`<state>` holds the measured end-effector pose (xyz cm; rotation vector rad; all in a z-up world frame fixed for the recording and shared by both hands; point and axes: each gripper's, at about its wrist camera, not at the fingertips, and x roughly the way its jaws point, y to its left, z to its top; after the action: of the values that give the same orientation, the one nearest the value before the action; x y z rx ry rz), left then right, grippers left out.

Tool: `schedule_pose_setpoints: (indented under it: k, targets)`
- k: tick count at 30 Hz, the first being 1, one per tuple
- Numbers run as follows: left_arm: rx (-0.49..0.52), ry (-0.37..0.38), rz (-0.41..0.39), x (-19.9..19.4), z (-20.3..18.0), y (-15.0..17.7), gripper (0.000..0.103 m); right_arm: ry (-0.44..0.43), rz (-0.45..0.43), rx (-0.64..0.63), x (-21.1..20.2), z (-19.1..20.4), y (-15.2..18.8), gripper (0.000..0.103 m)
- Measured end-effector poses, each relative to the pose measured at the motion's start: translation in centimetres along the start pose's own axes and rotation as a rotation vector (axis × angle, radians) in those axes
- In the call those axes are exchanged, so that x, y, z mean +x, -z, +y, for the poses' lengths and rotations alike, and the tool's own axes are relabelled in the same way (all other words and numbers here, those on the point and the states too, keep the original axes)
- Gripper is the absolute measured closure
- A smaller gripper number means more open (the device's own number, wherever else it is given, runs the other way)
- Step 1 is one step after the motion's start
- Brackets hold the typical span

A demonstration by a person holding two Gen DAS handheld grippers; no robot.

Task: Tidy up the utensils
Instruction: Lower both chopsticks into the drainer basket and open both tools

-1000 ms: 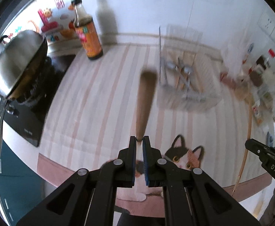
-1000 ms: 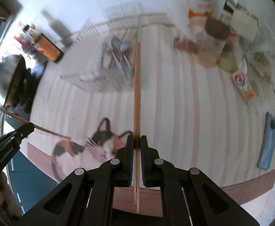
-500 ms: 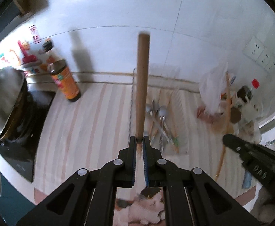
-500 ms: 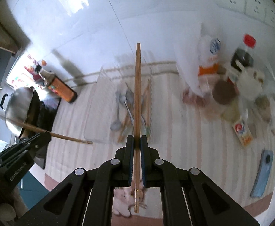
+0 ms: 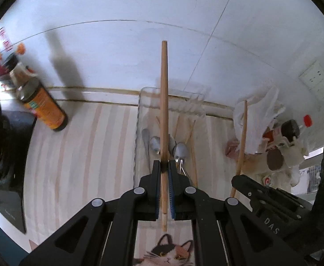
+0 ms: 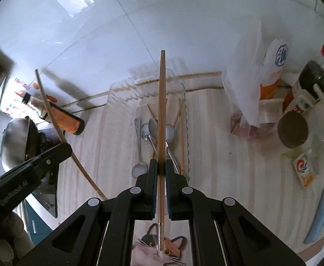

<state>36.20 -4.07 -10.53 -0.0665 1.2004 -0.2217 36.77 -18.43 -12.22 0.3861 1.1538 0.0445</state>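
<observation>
On the far left of the counter sits a dark stove (image 5: 9,155) w/ a steel wok (image 6: 15,141) on it, blurred in both views. Just right of it, against the white tiled wall (image 5: 117,55), stands a sauce bottle (image 5: 41,104) w/ orange label. The striped mat (image 5: 84,155) covers the counter from there rightward; a cat picture (image 5: 168,252) is printed on its near edge.

Mid-counter, a clear plastic tray (image 5: 139,102) lies w/ its far end near the wall. Inside it: several metal spoons (image 5: 180,150) and a few loose chopsticks (image 5: 193,150), lying roughly lengthwise.

Left gripper (image 5: 164,166) is clamped on a wooden chopstick (image 5: 164,88); the stick runs up between the fingers, its long part sticking out ahead, above the tray's spoons, short end poking out behind toward the cat.

Right gripper (image 6: 161,166) is likewise clenched on a thinner chopstick (image 6: 162,102) w/ a metal band near the tail, also lined up over the tray. Each gripper shows at the other view's edge, stick angled.

Right of the tray: white plastic bag (image 6: 248,75), dark-liquid bottle w/ red cap (image 6: 315,73), brown-lidded jar (image 6: 292,130), small packet (image 6: 305,168), and a blue phone-like item (image 6: 319,217) near the mat's right end.
</observation>
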Motion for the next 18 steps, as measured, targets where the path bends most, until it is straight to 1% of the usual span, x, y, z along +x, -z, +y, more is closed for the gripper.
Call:
schedule_pose_setpoints:
  k: [3,4,6,8,9,10,11,12,13,14,15,16,18]
  targets:
    - [0.028,-0.011,0.046,2.0,0.0,-1.4,0.098,0.0,0.029,0.008,1.8,-0.1,-1.3,0.096]
    - [0.029,-0.015,0.077,2.9,0.2,-1.7,0.098,-0.004,0.043,0.014,2.4,-0.2,-1.7,0.096]
    - [0.032,-0.026,0.112,3.7,0.6,-1.8,0.095,-0.019,0.066,0.025,3.7,-0.3,-2.6,0.096]
    - [0.02,-0.051,0.123,3.9,1.2,-1.6,0.095,-0.034,0.128,0.028,5.5,-0.1,-3.3,0.095]
    - [0.014,-0.063,0.117,3.8,1.5,-1.4,0.091,-0.051,0.148,0.039,6.1,-0.2,-3.6,0.094]
    - [0.015,-0.087,0.107,3.6,1.9,-1.0,0.086,-0.051,0.154,0.041,6.4,-0.2,-3.7,0.093]
    - [0.015,-0.106,0.099,3.5,2.1,-0.8,0.07,-0.038,0.153,0.038,6.5,-0.2,-3.8,0.085]
    - [0.01,-0.129,0.077,3.2,2.5,-0.4,0.049,-0.031,0.143,0.039,6.3,-0.3,-3.8,0.073]
    - [0.006,-0.158,0.054,2.8,2.8,0.1,0.04,-0.032,0.131,0.04,6.0,-0.4,-3.6,0.068]
    - [0.005,-0.18,0.031,2.5,3.1,0.5,0.028,-0.029,0.123,0.038,5.9,-0.5,-3.3,0.062]
    - [0.003,-0.198,0.01,2.2,3.4,0.9,0.024,-0.015,0.112,0.035,5.6,-0.5,-3.0,0.058]
    - [0.004,-0.215,-0.005,2.1,3.7,1.3,0.024,0.005,0.099,0.026,5.2,-0.6,-2.7,0.057]
    - [0.007,-0.236,-0.026,1.9,4.0,2.3,0.022,0.05,0.065,0.005,4.3,-0.6,-1.9,0.049]
